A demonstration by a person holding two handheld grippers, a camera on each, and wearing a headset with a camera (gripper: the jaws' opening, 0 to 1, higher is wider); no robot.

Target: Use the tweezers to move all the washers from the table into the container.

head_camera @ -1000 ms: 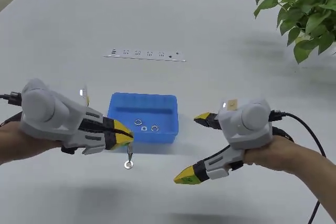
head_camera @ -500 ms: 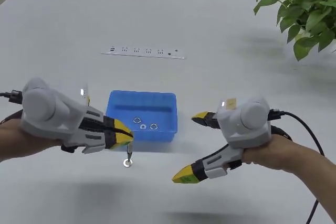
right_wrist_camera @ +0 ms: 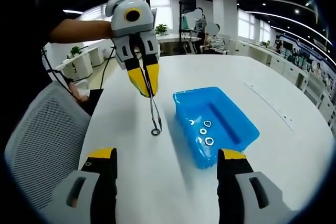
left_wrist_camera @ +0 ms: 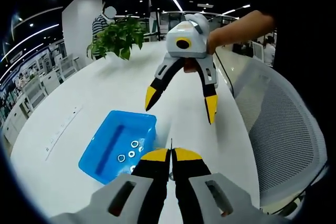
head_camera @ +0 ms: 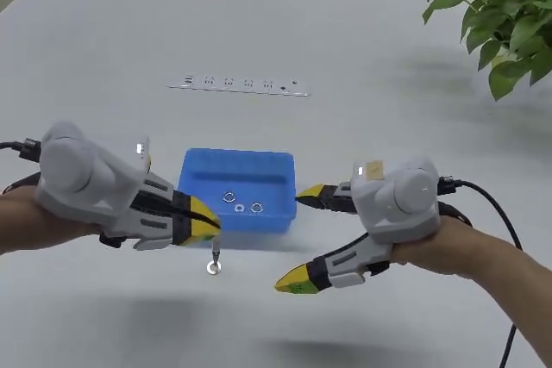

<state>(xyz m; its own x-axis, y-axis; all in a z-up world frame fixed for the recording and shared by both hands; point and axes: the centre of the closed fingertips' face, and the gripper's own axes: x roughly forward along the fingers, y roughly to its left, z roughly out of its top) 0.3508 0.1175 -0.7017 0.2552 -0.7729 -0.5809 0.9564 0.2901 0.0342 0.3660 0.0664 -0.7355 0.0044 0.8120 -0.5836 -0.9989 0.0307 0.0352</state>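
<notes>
A blue container [head_camera: 237, 171] sits on the white table with three washers [head_camera: 256, 208] in it. Just in front of it one washer [head_camera: 213, 267] lies on the table. My left gripper [head_camera: 207, 221] is shut on thin tweezers [head_camera: 216, 252], whose tips point down onto that washer. The right gripper view shows the tweezers [right_wrist_camera: 154, 106] reaching the washer [right_wrist_camera: 156, 131] beside the container [right_wrist_camera: 236, 121]. I cannot tell whether the tips pinch it. My right gripper [head_camera: 298, 240] stands open at the container's right front corner, holding nothing. It faces the left gripper [left_wrist_camera: 171, 156] across the table.
A white power strip [head_camera: 239, 85] lies beyond the container. A leafy plant [head_camera: 509, 15] stands at the back right. A black cable [head_camera: 496, 217] trails from the right gripper. A mesh chair [right_wrist_camera: 42, 135] is at the table's near edge.
My right gripper has drifted left, closer to the container's right side. The left gripper, tweezers and washer have kept their place.
</notes>
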